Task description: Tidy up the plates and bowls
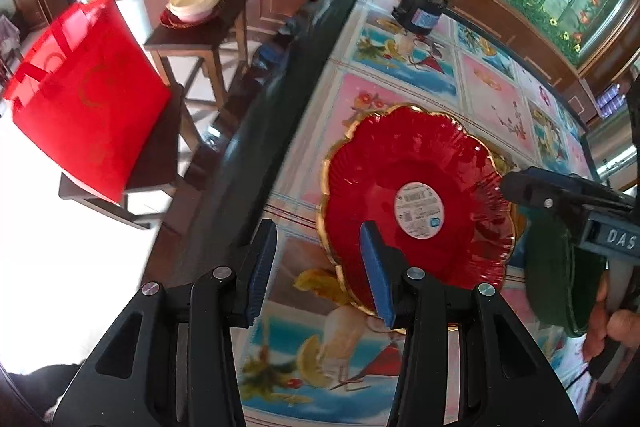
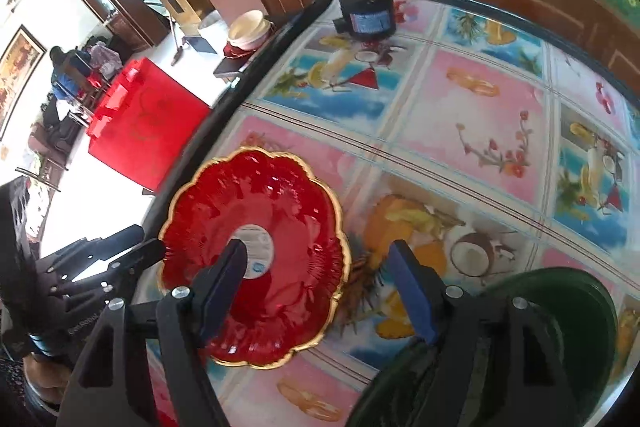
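Note:
A red scalloped plate with a gold rim point(image 1: 416, 195) point(image 2: 260, 251) lies near the left edge of the picture-patterned table, a round white label at its centre. My left gripper point(image 1: 316, 267) is open, its right finger over the plate's near rim. My right gripper point(image 2: 316, 287) is open and empty, its left finger above the plate's label. A dark green bowl point(image 2: 552, 327) point(image 1: 556, 279) sits by the right gripper. A stack of cream bowls on a red plate point(image 1: 192, 3) point(image 2: 248, 31) rests on a dark side table off the table's far left.
A black and blue motor-like cylinder point(image 1: 420, 11) point(image 2: 368, 11) stands at the table's far end. A red bag point(image 1: 84, 95) point(image 2: 148, 131) sits on a chair left of the table. The table's dark raised edge point(image 1: 256, 131) runs along the left side.

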Tool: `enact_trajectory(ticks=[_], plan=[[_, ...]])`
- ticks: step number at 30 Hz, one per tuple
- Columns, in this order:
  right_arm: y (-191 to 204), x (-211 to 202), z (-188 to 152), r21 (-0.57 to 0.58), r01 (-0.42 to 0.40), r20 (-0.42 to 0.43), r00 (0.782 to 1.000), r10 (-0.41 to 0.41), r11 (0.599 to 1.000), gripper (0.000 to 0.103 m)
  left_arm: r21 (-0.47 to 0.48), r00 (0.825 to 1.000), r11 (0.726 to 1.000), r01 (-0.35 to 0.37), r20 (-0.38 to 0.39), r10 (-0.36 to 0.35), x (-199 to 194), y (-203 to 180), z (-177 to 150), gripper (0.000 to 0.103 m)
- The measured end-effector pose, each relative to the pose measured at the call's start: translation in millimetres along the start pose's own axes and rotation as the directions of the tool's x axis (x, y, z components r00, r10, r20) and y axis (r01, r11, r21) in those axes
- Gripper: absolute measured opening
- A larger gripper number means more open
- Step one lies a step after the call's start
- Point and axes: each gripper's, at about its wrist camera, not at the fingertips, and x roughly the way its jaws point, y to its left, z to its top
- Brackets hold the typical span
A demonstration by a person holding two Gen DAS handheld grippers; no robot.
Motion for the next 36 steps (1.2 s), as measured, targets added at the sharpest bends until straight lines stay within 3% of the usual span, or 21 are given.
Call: enact_trajectory(ticks=[12,20,31,36], plan=[[4.1,1.6,-1.1,-0.002,-0.023,0.005,1.0,0.023,1.0,0.065,-0.024,1.0,1.0,-0.006,0.0,0.006,5.8,0.7,4.9,0.044],[6.4,7.4,-0.1,-0.009,0.014,-0.011,1.0,-0.014,1.0,0.061,-0.025,1.0,1.0,-0.011,-0.006,0.011,11.1,3.8,5.0,0.044],[4.9,11.2,1.4,-0.035,0.065,-0.025,0.997,-0.066,0.997,0.046,-0.026,1.0,1.0,-0.005,-0.014,0.004,16.0,3.4,6.0,0.044],[3.0,14.9,4.1,-0.043,0.098,-0.043,0.994,-0.1,0.994,0.035,-0.026,1.0,1.0,0.0,-0.02,0.0,19.6,1.3,6.9,0.044]])
